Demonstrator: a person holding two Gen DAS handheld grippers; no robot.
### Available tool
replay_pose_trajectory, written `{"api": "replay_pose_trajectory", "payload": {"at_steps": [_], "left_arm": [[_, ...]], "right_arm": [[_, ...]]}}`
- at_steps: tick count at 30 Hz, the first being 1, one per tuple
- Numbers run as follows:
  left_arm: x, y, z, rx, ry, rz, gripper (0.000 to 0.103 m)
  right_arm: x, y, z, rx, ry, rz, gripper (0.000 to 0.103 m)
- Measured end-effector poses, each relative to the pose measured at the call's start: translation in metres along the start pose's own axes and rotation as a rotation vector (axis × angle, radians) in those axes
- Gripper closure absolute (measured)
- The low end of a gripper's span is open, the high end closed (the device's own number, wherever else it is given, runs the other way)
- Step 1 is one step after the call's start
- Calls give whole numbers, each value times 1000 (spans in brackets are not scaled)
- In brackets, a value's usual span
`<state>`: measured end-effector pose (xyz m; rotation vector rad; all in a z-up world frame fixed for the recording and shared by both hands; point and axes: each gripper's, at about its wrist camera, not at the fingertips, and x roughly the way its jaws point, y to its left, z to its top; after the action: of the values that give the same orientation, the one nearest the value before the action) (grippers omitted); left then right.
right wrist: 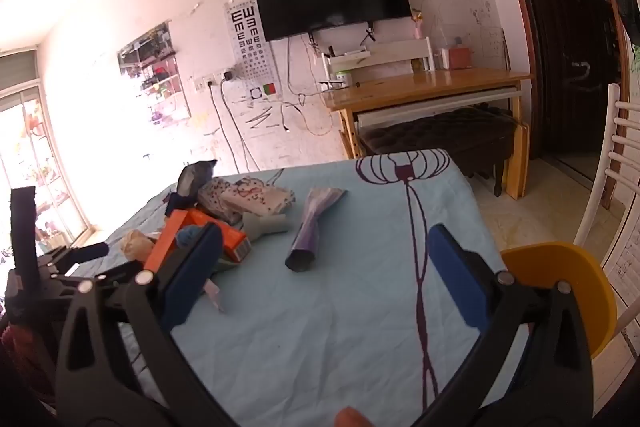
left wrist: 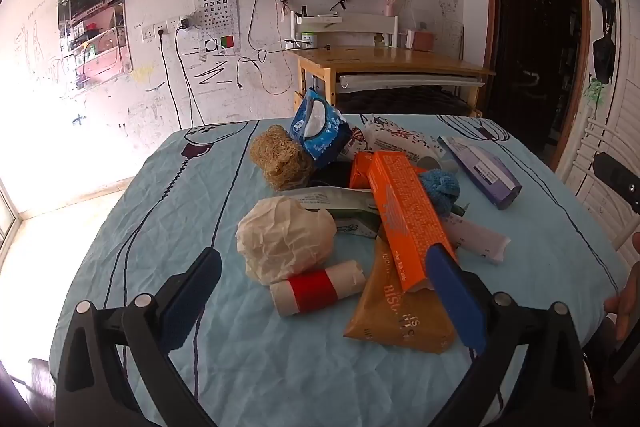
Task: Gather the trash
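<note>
Left claw [left wrist: 320,301] spread, the roll [left wrist: 318,287] lying crosswise just ahead between its fingers. Right claw [right wrist: 326,277] also spread, over bare counter [right wrist: 360,327]; the trash pile sits off to its left, so left is nearer.

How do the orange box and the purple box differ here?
The orange box lies in the trash pile, propped on other items; the purple box lies apart, flat on the cloth. The orange box's near end sits by the left tongs; the purple box has nothing near it. Both are long cartons.
</note>
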<state>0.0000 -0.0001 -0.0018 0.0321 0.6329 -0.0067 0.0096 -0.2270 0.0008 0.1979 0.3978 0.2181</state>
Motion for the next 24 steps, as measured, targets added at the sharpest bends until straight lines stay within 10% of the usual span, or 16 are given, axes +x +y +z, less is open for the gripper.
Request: {"api": "replay_pose_trajectory", "payload": {"at_steps": [24], "left_arm": [[2,-2,2,2,6,-5,6]], "right_arm": [[1,1,1,-2,4,-1,4]]}}
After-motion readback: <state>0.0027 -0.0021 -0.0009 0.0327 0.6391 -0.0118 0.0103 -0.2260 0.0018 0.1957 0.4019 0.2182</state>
